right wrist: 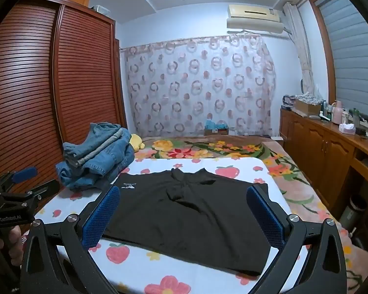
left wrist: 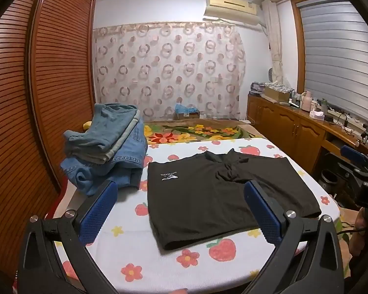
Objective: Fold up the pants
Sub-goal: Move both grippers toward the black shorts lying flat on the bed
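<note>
Both the left gripper [left wrist: 181, 210] and right gripper [right wrist: 184, 214] hover with jaws released (nothing held); the rumpled crotch of the black shorts [left wrist: 216, 191] could bunch when folded.

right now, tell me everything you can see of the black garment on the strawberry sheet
The black garment is dark, matte, soft-looking fabric, lying flat on the white strawberry-and-flower sheet. A small white logo sits near its far left corner. The far middle is bunched into wrinkles; the near edges look straight. Its far left side lies close to the pile of blue denim; contact is unclear. Neither gripper touches it.
</note>
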